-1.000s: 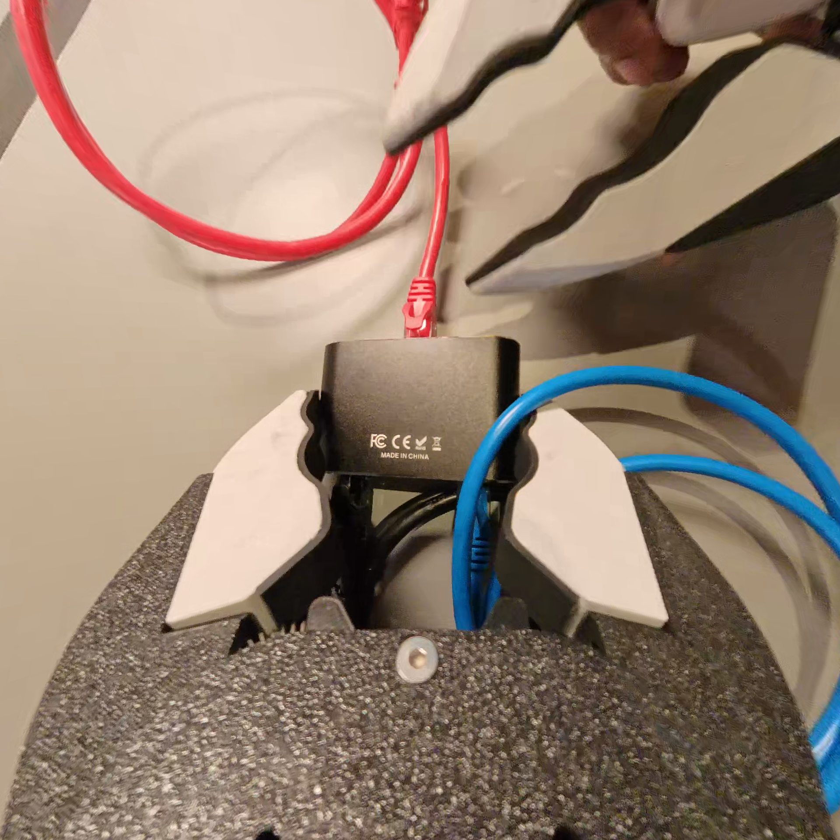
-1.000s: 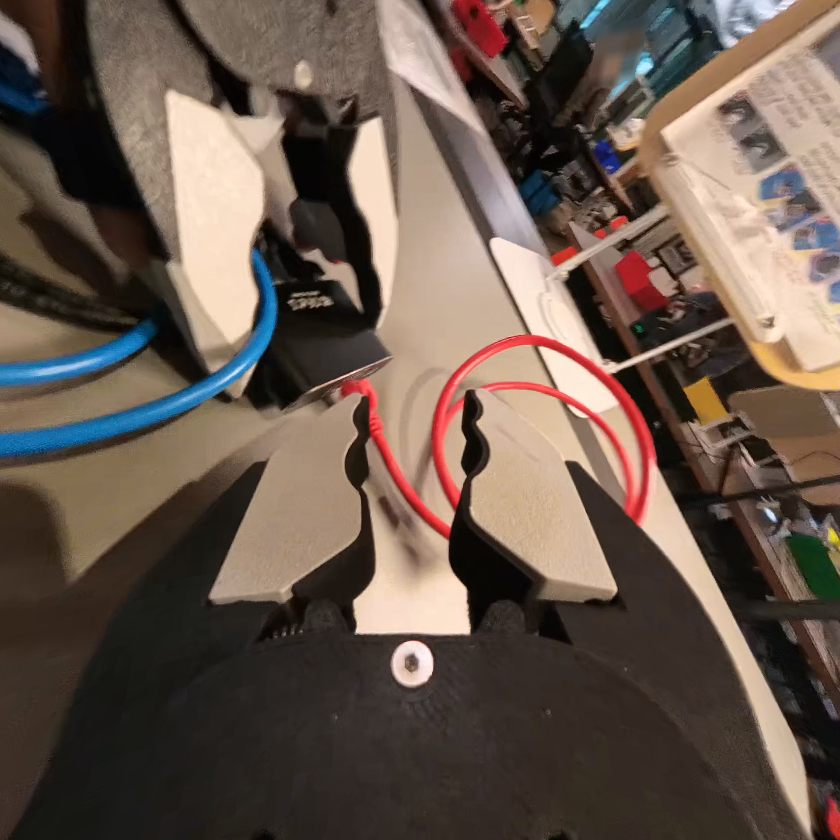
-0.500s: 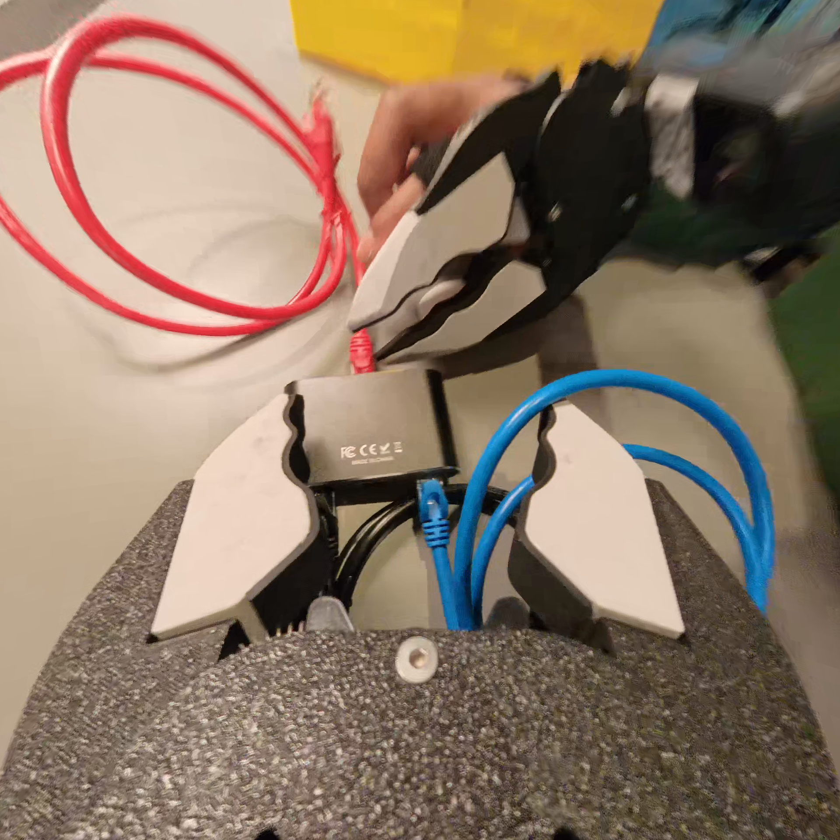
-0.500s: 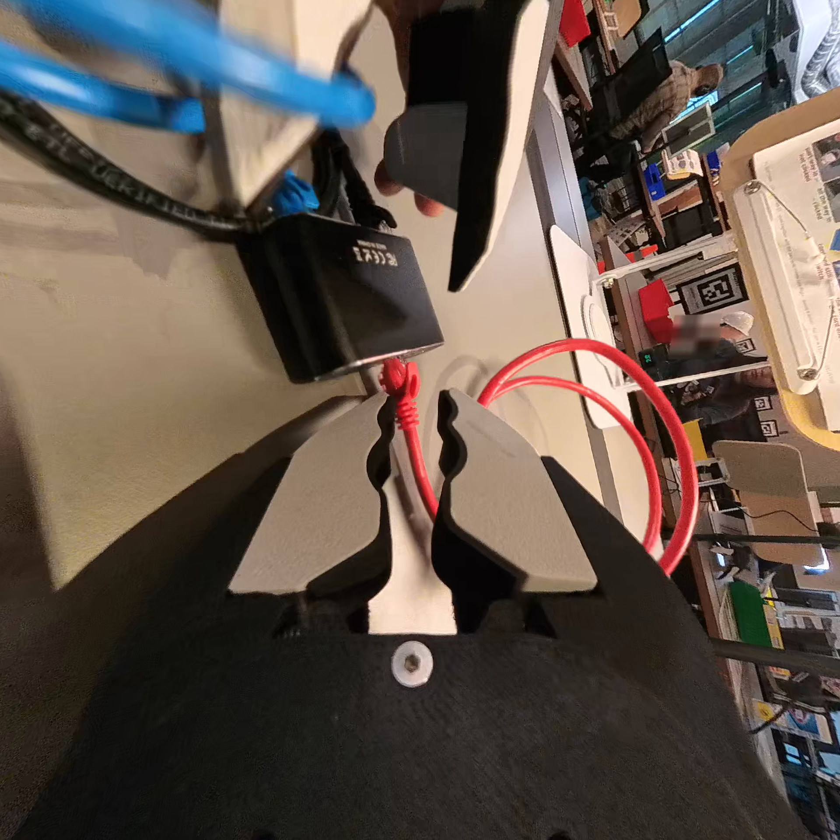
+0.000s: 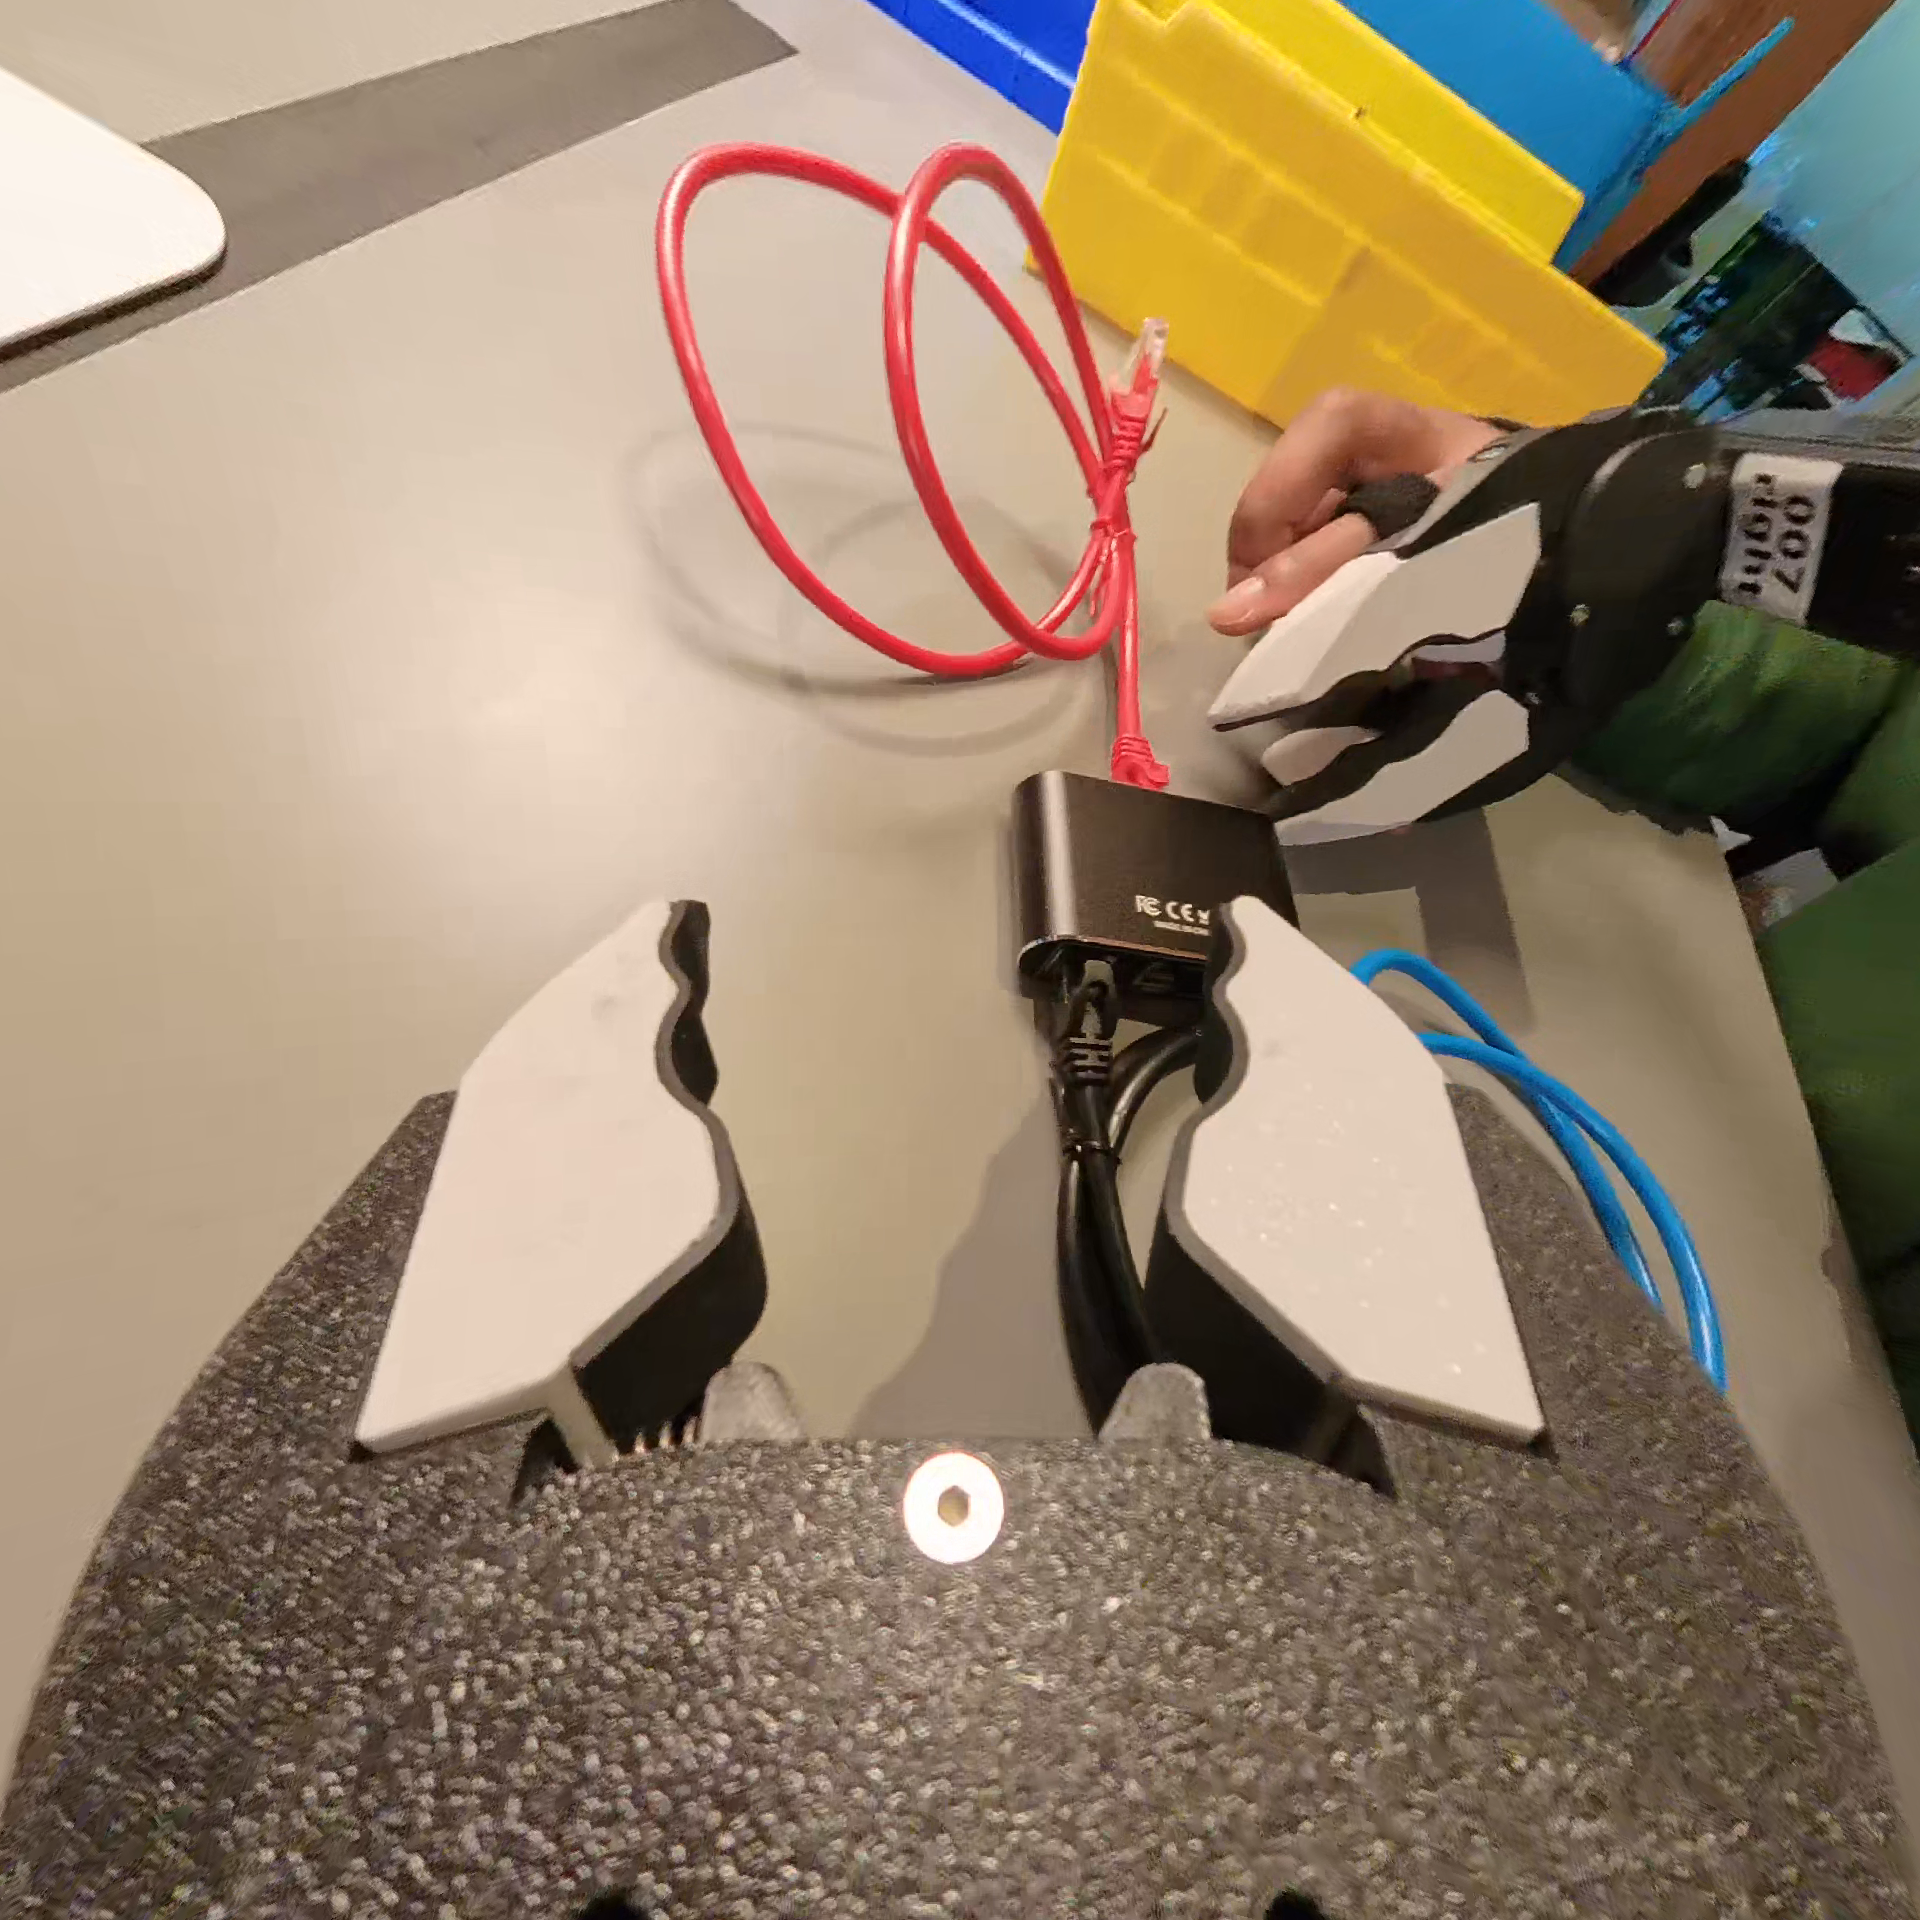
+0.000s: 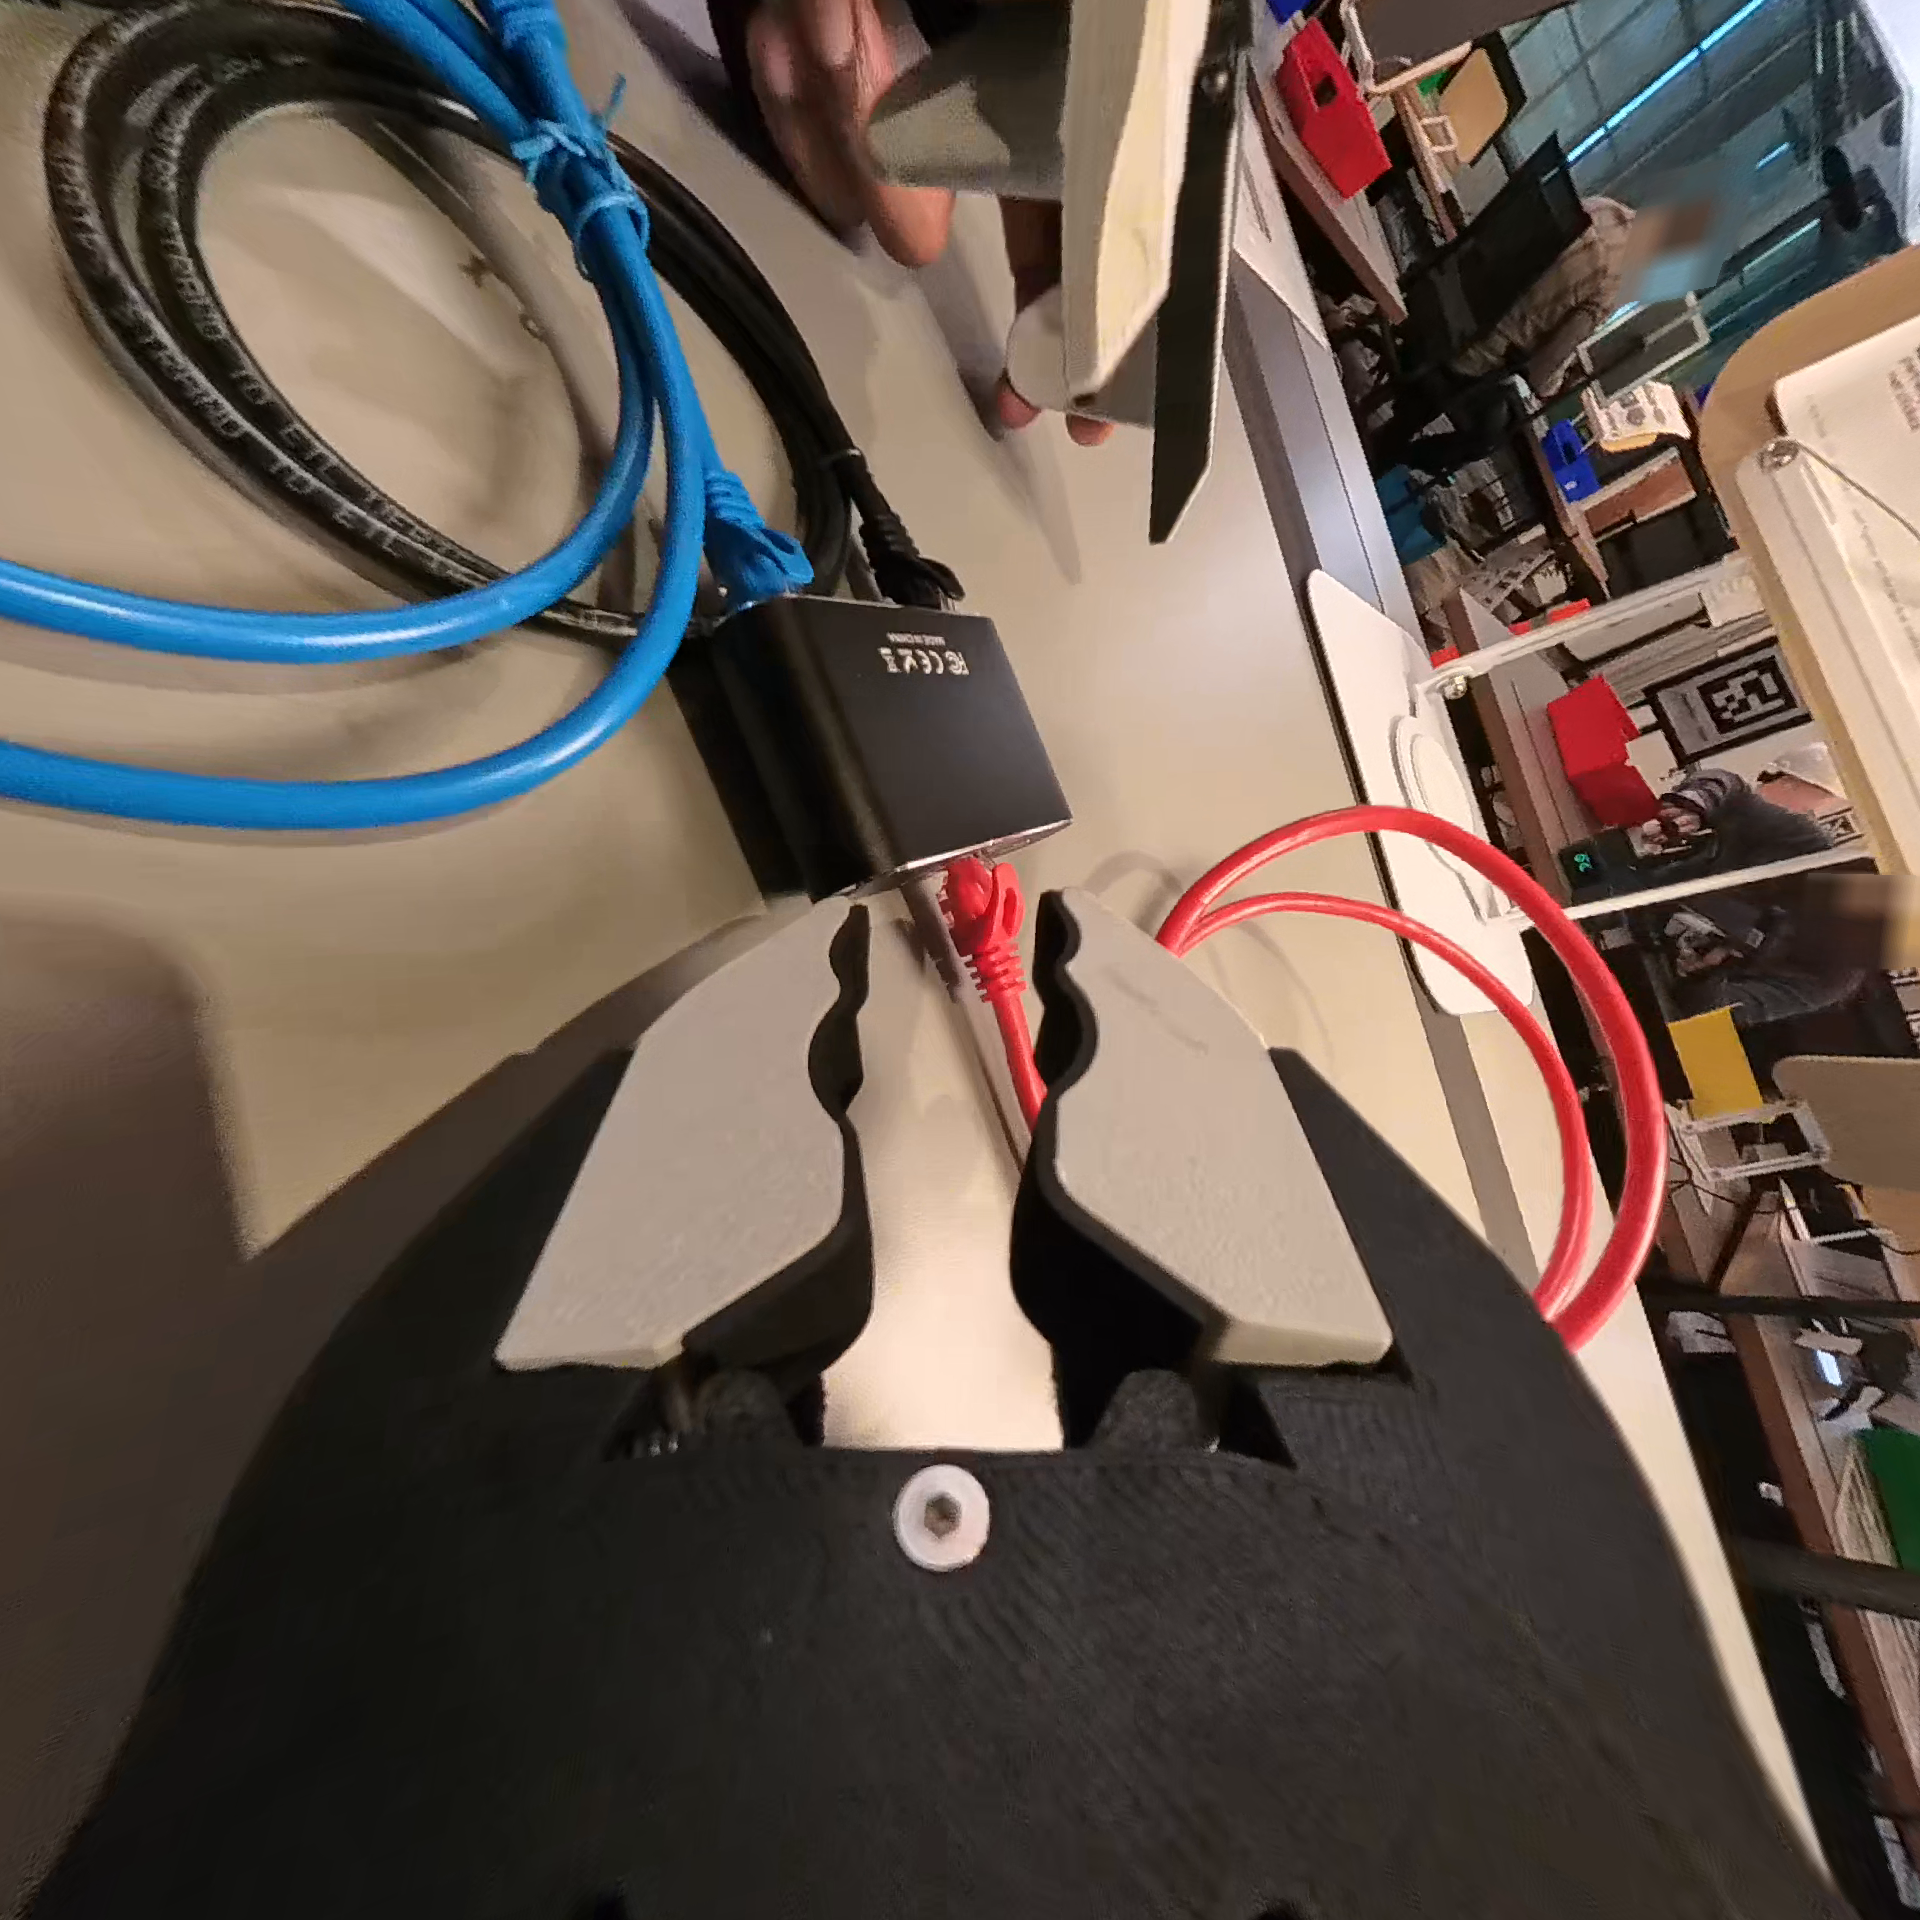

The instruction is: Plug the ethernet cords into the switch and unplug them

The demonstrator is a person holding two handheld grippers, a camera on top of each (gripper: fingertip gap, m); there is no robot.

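The black switch (image 5: 1132, 862) lies on the grey table, just ahead of my right fingertip (image 5: 1247, 935). My left gripper (image 5: 956, 935) is open and empty. A black cord (image 5: 1086, 1039) is plugged into the switch's near side. A red cord (image 5: 1127, 665) is plugged into its far side, and its other end lies free. In the right wrist view my right gripper (image 6: 951, 920) is open, its tips either side of the red plug (image 6: 977, 904) at the switch (image 6: 883, 727). The blue cord's plug (image 6: 753, 551) lies at the switch's far side; I cannot tell if it is seated.
A yellow bin (image 5: 1299, 208) stands beyond the red coil, with a blue bin behind it. A white pad (image 5: 83, 229) lies at the far left. The blue cord (image 5: 1558, 1122) loops near the table's right edge. A hand (image 5: 1309, 499) holds the right gripper (image 5: 1309, 717).
My left gripper has let go of the switch, opened wide and drawn back. The switch now rests on the table. The right gripper stays at the red plug, its jaws a little wider.
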